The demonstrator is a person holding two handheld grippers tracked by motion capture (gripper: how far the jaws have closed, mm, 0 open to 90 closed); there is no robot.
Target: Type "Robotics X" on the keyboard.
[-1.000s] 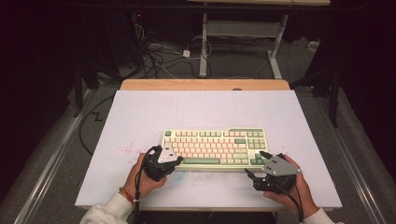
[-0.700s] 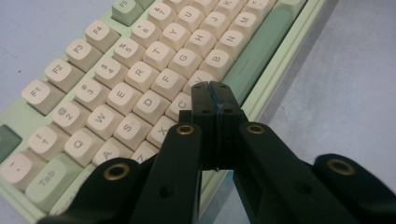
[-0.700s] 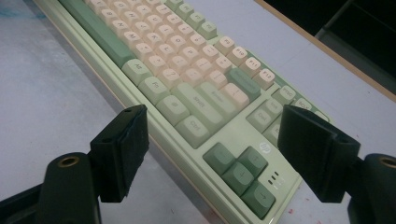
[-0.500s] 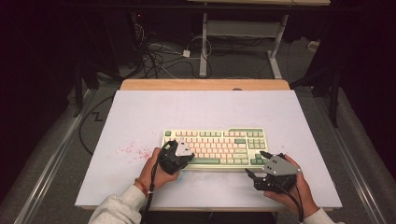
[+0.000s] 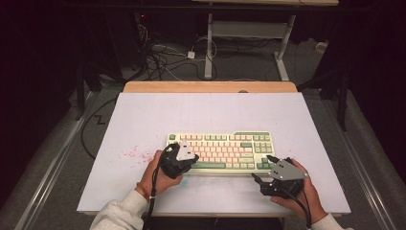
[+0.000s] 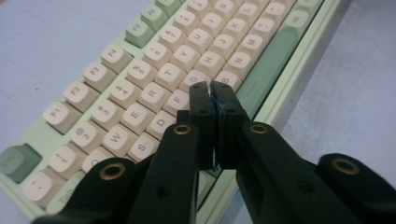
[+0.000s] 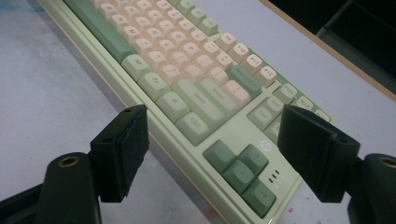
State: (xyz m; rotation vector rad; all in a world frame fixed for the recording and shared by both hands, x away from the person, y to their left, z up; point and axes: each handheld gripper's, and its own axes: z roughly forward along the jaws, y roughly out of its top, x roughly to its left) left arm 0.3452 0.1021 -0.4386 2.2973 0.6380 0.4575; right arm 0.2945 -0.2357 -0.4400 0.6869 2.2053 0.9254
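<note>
Left tool [image 6: 211,91] closed over keyboard [image 5: 225,143], right tool [image 7: 215,154] agape

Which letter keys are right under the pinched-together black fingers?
The shut left gripper has its fingers over the keyboard at the G and V keys; the other letters lie farther from the tips.

Place: a lab or recording room.
Table [image 5: 143,124]: white sheet over wood, alone on grey floor.
Surroundings: dark walls, tangled cables [image 5: 160,57], metal desk legs [image 5: 209,43].
</note>
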